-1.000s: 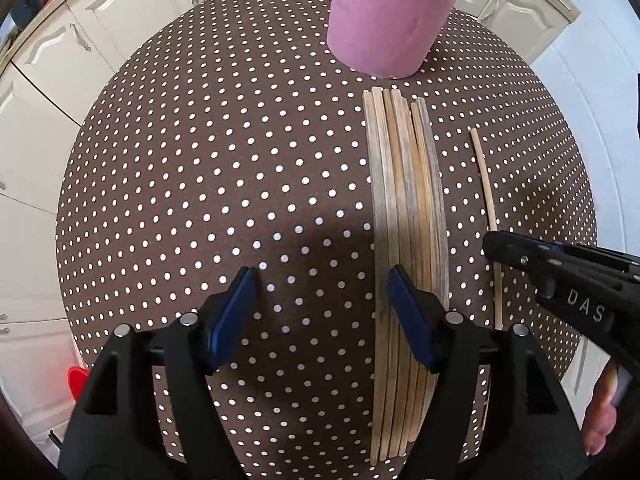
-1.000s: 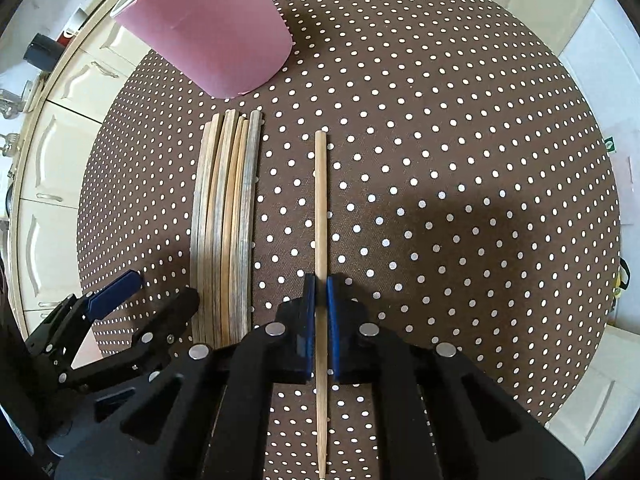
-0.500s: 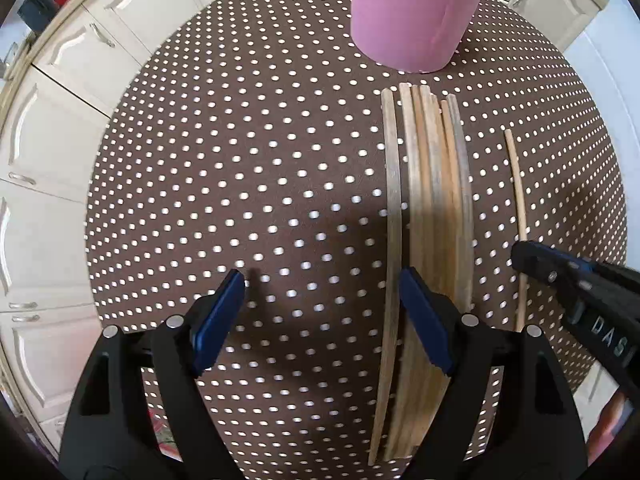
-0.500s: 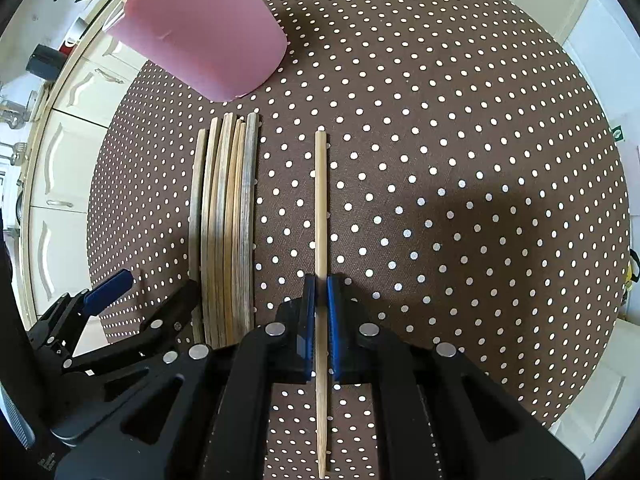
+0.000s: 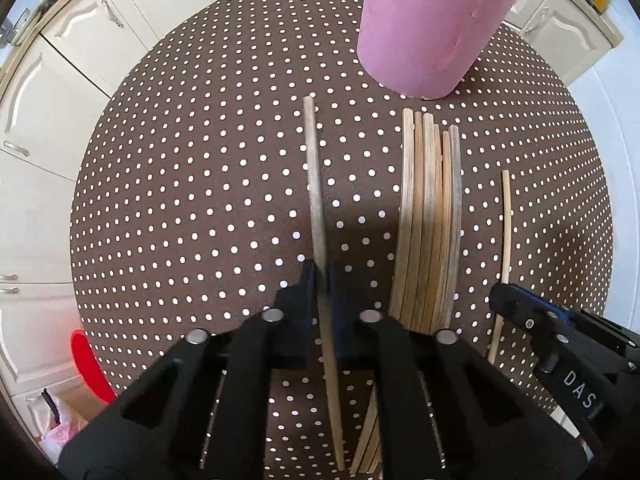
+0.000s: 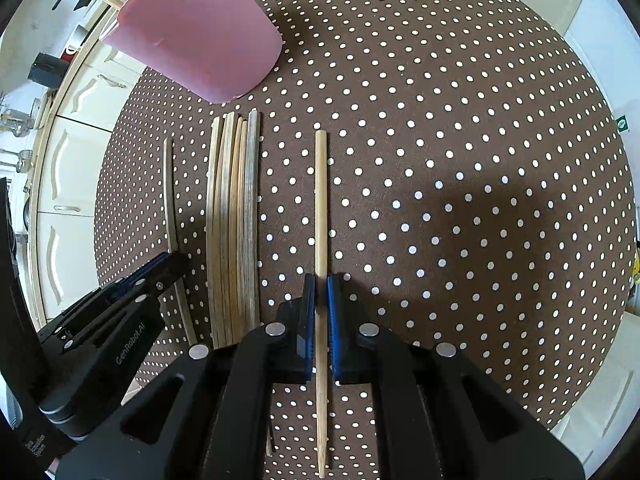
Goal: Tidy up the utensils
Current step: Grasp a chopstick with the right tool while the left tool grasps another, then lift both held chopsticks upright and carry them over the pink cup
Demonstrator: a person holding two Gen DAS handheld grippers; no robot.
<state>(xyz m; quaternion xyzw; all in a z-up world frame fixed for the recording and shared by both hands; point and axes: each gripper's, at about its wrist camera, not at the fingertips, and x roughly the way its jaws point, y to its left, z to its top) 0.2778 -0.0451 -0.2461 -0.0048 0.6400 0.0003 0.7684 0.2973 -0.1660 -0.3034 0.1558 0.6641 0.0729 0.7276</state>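
Gripping one chopstick (image 5: pixel 316 208) each, both claws are clamped shut; with the long shafts held near their near ends, swinging tips could be knocked against the pink cup (image 5: pixel 428 28) ahead.

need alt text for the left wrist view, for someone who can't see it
The left gripper is shut on one wooden stick over a brown dotted tablecloth. To its right lie a bundle of sticks and a thin stick in the right gripper, with a pink cup behind.
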